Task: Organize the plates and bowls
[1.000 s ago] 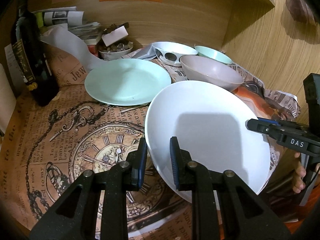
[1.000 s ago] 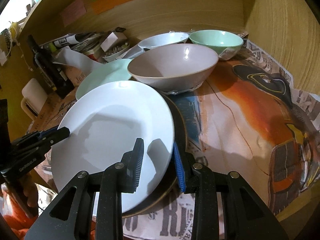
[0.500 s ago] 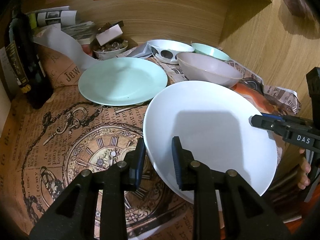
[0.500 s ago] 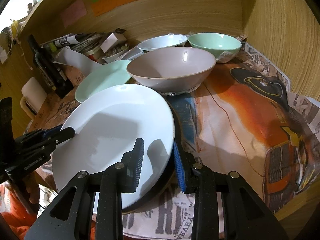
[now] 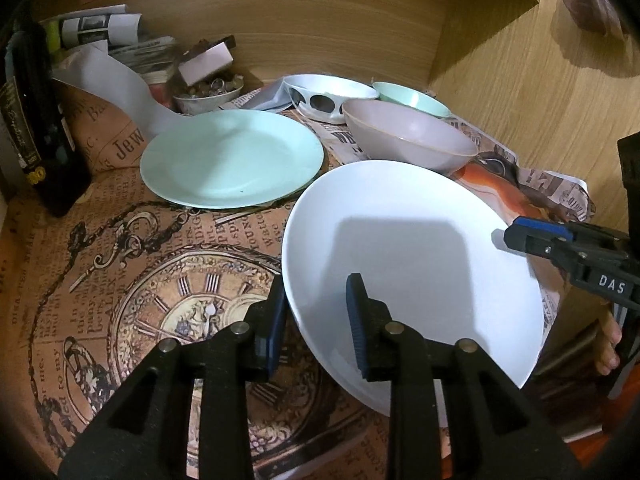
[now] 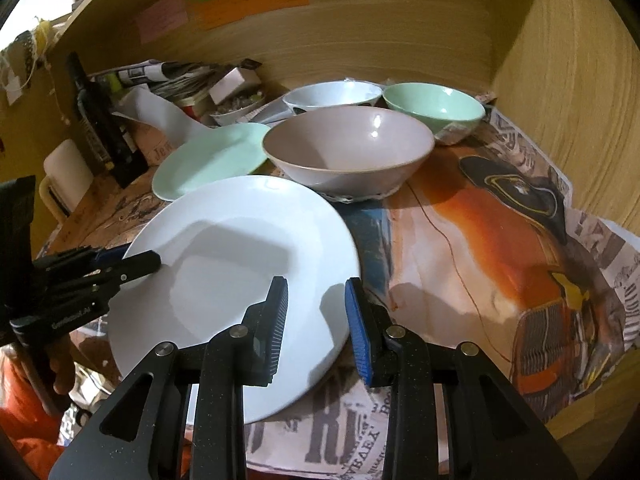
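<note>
Left wrist view. Left gripper (image 5: 316, 320) set astride the near rim of the white plate (image 5: 400, 248), one pad under the rim and one over the face, gap narrow; judged clamped. Right gripper (image 5: 532, 236) pinched on the opposite rim. White plate tilted and carried above the paper-covered worktop (image 5: 120, 280), near the mint plate (image 5: 232, 160), which lies flat. Behind, close together: taupe bowl (image 5: 404, 136), spotted white bowl (image 5: 328, 96), green bowl (image 5: 412, 100). At the back, a small bowl of trinkets (image 5: 208, 96); at far left, a dark bottle (image 5: 36, 120).

Right wrist view. Same narrow stance on the right-hand rim, likewise judged closed on the plate. Near edge of the plate seen overhanging the worktop front, hence borne by both grippers rather than resting. Taupe bowl just beyond the far rim, not visibly touching it.

Progress, as judged: early. Nothing stacked; one plate in transit, probably bound for the mint plate. Bowls not yet nested.

Count: two plates; three loose bowls, plus one filled bowl; two grippers.
</note>
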`<action>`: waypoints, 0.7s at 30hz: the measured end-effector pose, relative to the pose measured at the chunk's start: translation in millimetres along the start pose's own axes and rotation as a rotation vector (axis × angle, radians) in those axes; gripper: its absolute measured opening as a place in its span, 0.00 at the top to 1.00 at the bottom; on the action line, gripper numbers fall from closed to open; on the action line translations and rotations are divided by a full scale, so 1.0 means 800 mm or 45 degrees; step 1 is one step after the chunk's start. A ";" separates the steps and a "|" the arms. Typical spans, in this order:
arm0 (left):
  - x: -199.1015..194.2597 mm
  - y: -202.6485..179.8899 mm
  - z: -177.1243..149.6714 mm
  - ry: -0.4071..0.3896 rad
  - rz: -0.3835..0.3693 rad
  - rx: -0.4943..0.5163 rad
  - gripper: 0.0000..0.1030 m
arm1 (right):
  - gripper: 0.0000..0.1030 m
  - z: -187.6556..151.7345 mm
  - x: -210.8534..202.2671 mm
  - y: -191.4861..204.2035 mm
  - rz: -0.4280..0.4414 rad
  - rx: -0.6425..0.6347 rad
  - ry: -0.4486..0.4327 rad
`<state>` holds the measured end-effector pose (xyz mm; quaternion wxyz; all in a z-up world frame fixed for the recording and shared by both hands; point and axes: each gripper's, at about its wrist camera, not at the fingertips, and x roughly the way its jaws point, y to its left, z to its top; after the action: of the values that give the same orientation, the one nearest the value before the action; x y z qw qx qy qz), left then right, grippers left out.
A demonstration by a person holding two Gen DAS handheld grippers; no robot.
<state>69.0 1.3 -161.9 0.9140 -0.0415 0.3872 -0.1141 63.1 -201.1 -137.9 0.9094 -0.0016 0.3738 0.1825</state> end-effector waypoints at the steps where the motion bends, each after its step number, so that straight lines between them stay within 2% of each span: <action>1: 0.000 0.001 0.000 0.004 -0.006 -0.005 0.73 | 0.73 0.001 0.001 0.001 0.004 -0.001 0.003; 3: -0.001 0.004 0.002 0.009 -0.003 -0.016 0.72 | 0.73 0.004 0.000 0.000 0.017 0.008 -0.004; 8: -0.018 0.017 0.007 -0.042 0.029 -0.047 0.60 | 0.73 0.019 -0.013 0.000 0.052 0.019 -0.052; 14: -0.061 0.041 0.021 -0.180 0.091 -0.105 0.50 | 0.72 0.051 -0.041 0.002 0.072 -0.001 -0.171; 18: -0.090 0.056 0.032 -0.276 0.138 -0.120 0.40 | 0.62 0.078 -0.055 0.001 0.108 -0.002 -0.240; 21: -0.110 0.068 0.042 -0.344 0.171 -0.124 0.35 | 0.62 0.098 -0.060 0.004 0.130 -0.017 -0.269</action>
<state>43.2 74.8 -85.7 0.9602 -0.0748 0.2679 -0.0270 83.7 -202.8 -48.1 0.9333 0.0304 0.2740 0.2302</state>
